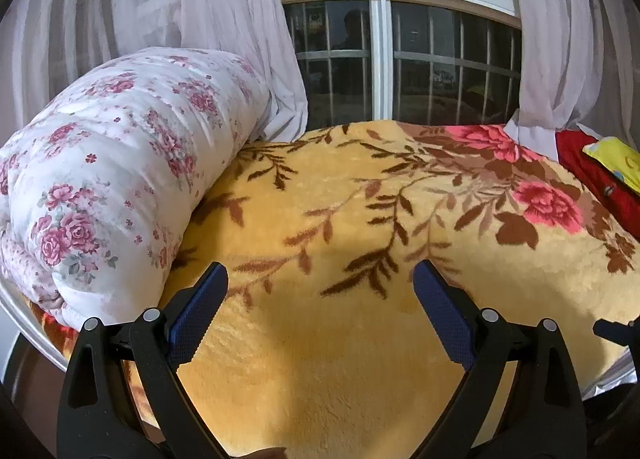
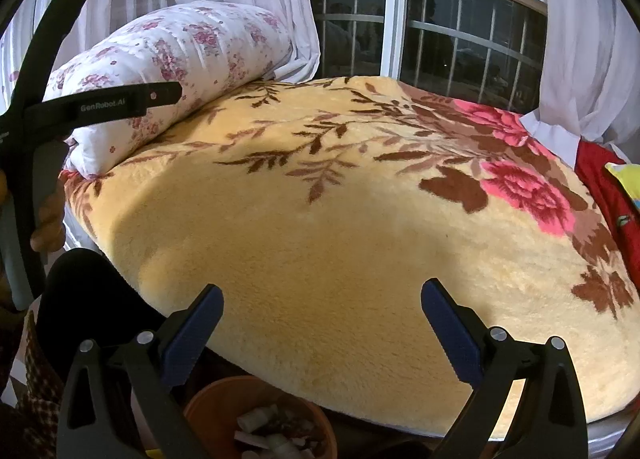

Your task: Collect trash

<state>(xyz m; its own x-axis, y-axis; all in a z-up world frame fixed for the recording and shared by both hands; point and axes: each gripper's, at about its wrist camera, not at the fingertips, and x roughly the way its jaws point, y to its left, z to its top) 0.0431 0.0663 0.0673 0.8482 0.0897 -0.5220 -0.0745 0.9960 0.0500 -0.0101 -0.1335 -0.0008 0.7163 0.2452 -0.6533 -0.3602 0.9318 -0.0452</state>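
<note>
The left gripper (image 1: 320, 279) and the right gripper (image 2: 322, 299) both hover with jaws spread, gripping nothing, over a yellow floral blanket (image 2: 320, 219). Below the right gripper, an orange bin (image 2: 208, 405) beside the bed holds trash (image 2: 268, 431). A rolled floral quilt (image 1: 120, 171) lies left.

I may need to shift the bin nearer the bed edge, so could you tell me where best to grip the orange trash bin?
Grip the orange trash bin by its upper rim, coming straight down from above with the right gripper, one finger inside and one outside. It stands upright and open-topped just below the yellow floral blanket, the rim looks thin, and the trash inside sits below it.
</note>
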